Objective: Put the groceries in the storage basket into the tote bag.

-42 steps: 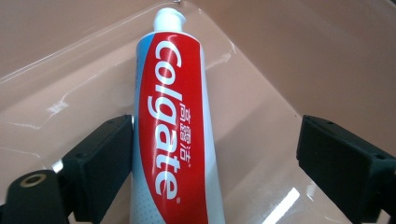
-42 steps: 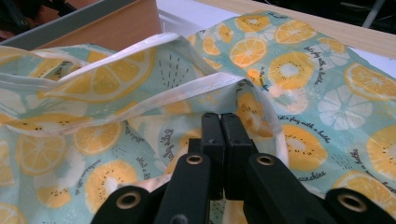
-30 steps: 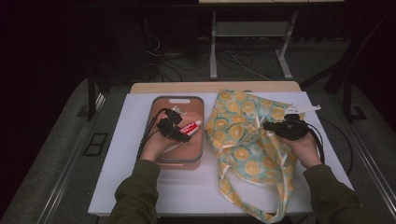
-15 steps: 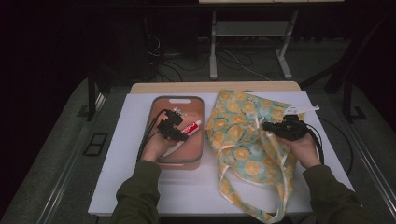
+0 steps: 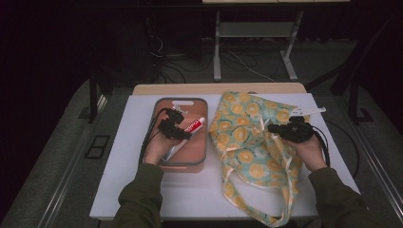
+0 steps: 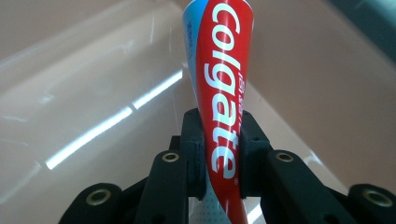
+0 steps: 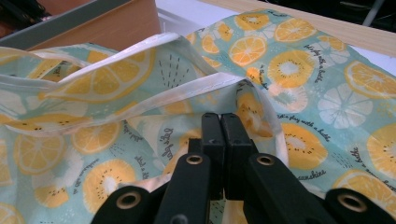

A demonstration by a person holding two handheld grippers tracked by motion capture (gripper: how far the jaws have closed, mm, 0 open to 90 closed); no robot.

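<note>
Toothpaste tube [image 6: 219, 93]: red, white and blue, "Colgate" lettering along it; held above the floor of the tray, tilted, with its cap end pointing toward the table's far right; in the high view it lies over the middle of the tray [image 5: 195, 126].
Left hand-held gripper [image 6: 219, 158]: jaws pressed against both sides of the toothpaste tube, pinching it near its flat end; seen from above it sits over the tray's left half [image 5: 173, 128], with its cable looping along the tray's left wall.
Tray [image 5: 183, 164]: shallow, pinkish-brown inside with a grey rim; stands on the left half of the table, long side running from near edge to far edge; its glossy floor shows bright streaks of reflected light [image 6: 93, 135].
Fabric bag [image 5: 247, 142]: pale teal cloth printed with orange and lemon slices, white trim and long handles; spread on the right half of the table just beside the tray, handles trailing to the near edge.
Right hand-held gripper [image 7: 222, 135]: jaws brought together on a fold of the fabric bag just under its white-trimmed opening edge; from above it is at the bag's right side [image 5: 285, 130].
Table [image 5: 133, 156]: white top, with a strip of light wood along the far edge.
</note>
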